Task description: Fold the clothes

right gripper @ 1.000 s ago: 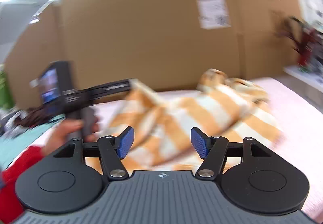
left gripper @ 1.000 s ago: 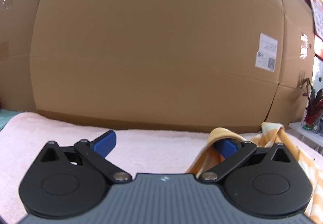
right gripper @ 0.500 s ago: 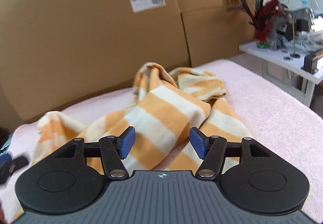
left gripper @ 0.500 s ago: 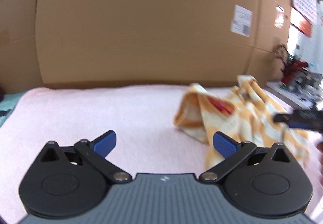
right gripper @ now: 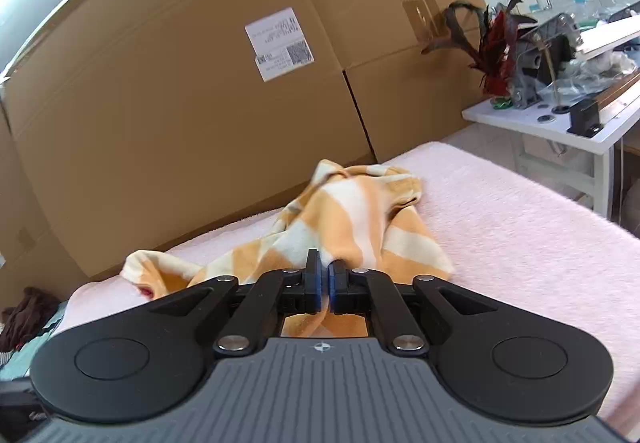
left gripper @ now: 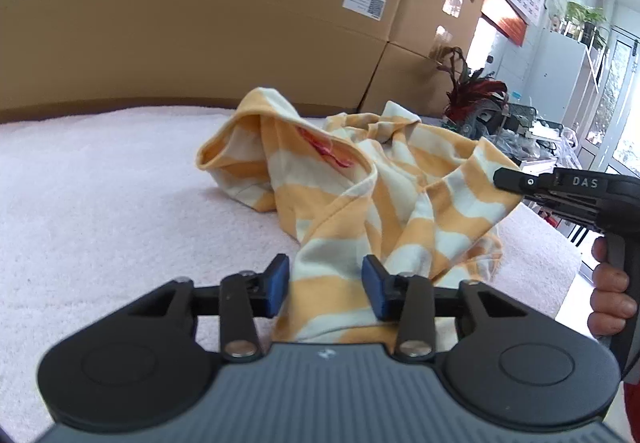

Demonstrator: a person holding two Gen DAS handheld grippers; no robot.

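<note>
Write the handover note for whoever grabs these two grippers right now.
Right gripper: shut on an edge of the striped garment, holding that edge up off the surface.
Left gripper: open, jaws on either side of a near fold of the garment, not yet closed.
Garment: orange and white, crumpled on the pink towel, in front of the cardboard boxes.
Done: one edge gripped.
Left: close the left gripper, spread the garment flat, then make every fold.

Box label print too small
</note>
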